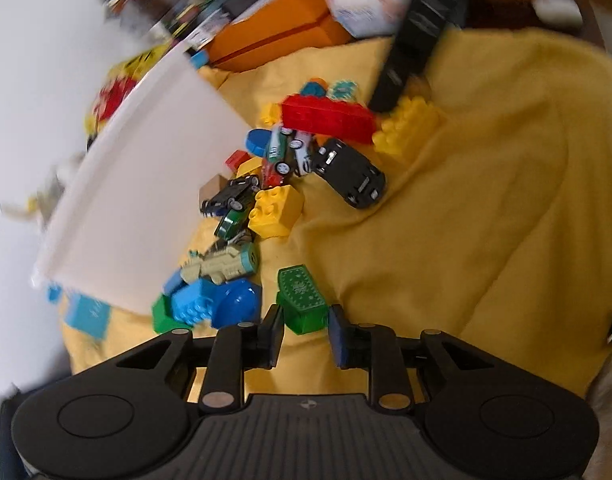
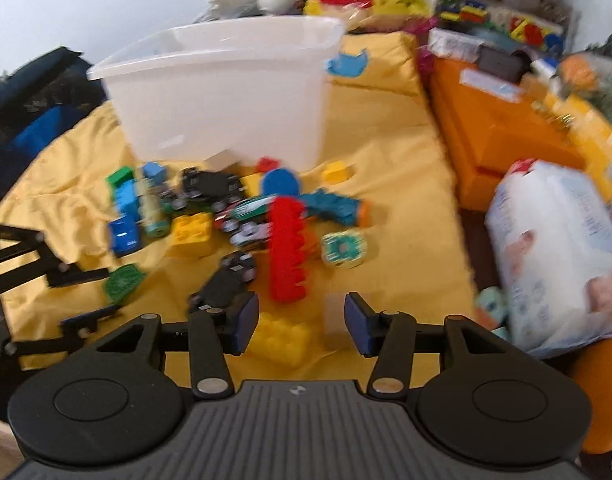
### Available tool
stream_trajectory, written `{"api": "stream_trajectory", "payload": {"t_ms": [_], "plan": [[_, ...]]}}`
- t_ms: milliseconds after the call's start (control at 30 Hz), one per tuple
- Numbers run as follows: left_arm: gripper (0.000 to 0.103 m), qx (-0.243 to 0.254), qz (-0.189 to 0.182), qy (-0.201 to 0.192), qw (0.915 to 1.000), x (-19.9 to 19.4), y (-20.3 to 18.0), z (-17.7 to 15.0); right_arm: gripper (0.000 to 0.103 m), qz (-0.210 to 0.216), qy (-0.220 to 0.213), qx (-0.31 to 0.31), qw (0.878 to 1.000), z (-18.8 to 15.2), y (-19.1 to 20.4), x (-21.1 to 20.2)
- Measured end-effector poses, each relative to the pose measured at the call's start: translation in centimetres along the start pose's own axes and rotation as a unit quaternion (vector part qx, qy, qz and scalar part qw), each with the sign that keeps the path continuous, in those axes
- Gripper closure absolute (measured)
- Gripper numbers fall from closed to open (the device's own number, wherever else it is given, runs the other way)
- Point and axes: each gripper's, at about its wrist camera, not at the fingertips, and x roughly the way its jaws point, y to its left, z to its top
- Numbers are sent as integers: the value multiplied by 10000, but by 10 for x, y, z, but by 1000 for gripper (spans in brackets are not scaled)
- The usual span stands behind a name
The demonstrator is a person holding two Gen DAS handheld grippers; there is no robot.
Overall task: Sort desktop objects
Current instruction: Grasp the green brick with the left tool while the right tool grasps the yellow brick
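A toy pile (image 2: 241, 208) is spread on the yellow cloth (image 1: 486, 200) in front of a white bin (image 2: 225, 92). The left gripper (image 1: 306, 330) is held narrowly parted, a green block (image 1: 301, 300) between its tips, contact unclear. The right gripper (image 2: 301, 322) is held wide over a yellow brick (image 2: 281, 336), gripping nothing.

A yellow cloth (image 2: 394, 128) covers the surface. At its right edge sits an orange box (image 2: 502, 132) with papers and small clutter on top. Near it lies a white plastic-wrapped pack (image 2: 554, 256). Behind, against the white wall (image 2: 85, 0), stand a yellow bag (image 2: 370, 0) and stacked clear containers (image 2: 502, 4).
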Motion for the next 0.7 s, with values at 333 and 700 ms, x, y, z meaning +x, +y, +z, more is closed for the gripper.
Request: {"api": "stream_trajectory", "payload": {"t_ms": [333,700], "plan": [[62,-3066,-859,-311,9474,-4,75,-16,52,423,10,-167,9990,4,20,2],[78,-3983,-1613,171,9028,35,77,-28,52,415,91,-121,9990,1,21,6]]}}
